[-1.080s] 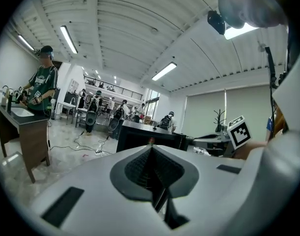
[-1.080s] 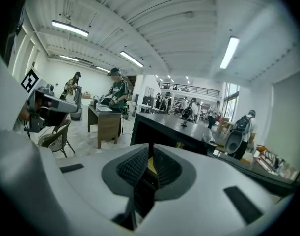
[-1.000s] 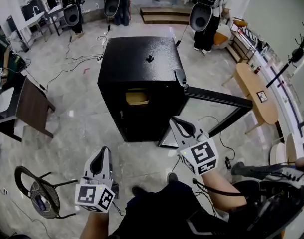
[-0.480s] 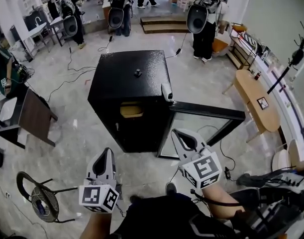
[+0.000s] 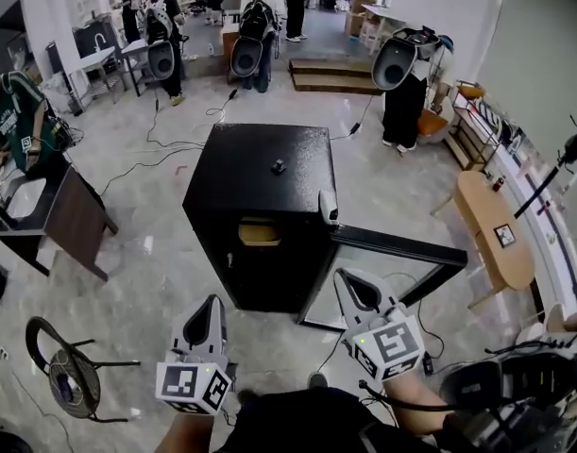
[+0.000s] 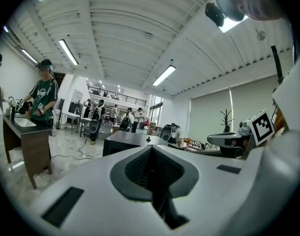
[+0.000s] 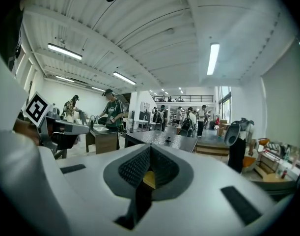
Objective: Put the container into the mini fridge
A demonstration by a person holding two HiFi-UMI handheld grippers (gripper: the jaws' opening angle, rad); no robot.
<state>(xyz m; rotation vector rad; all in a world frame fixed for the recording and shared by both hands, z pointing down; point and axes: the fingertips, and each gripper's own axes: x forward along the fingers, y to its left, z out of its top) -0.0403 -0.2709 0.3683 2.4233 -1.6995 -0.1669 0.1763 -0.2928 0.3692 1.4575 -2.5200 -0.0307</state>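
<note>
The black mini fridge (image 5: pixel 260 173) stands in the middle of the floor with its door (image 5: pixel 401 248) swung open to the right. A yellow container (image 5: pixel 260 232) sits on the upper shelf inside. My left gripper (image 5: pixel 212 302) hovers in front of the fridge, low and to the left, shut and empty. My right gripper (image 5: pixel 347 278) is near the fridge's lower right corner by the open door, also shut with nothing in it. In the right gripper view the container (image 7: pixel 149 179) shows as a yellow patch beyond the closed jaws. The left gripper view shows the fridge (image 6: pixel 127 140) ahead.
A small black object (image 5: pixel 280 166) lies on the fridge top. A dark desk (image 5: pixel 66 210) and a round-backed chair (image 5: pixel 66 371) stand at the left, an oval wooden table (image 5: pixel 491 229) at the right. Cables (image 5: pixel 165 149) trail over the floor. People stand at the back.
The head view has tilted up and shows more of the room's far end. Both grippers sit lower in the picture, still in front of the fridge. The container and door have not moved.
</note>
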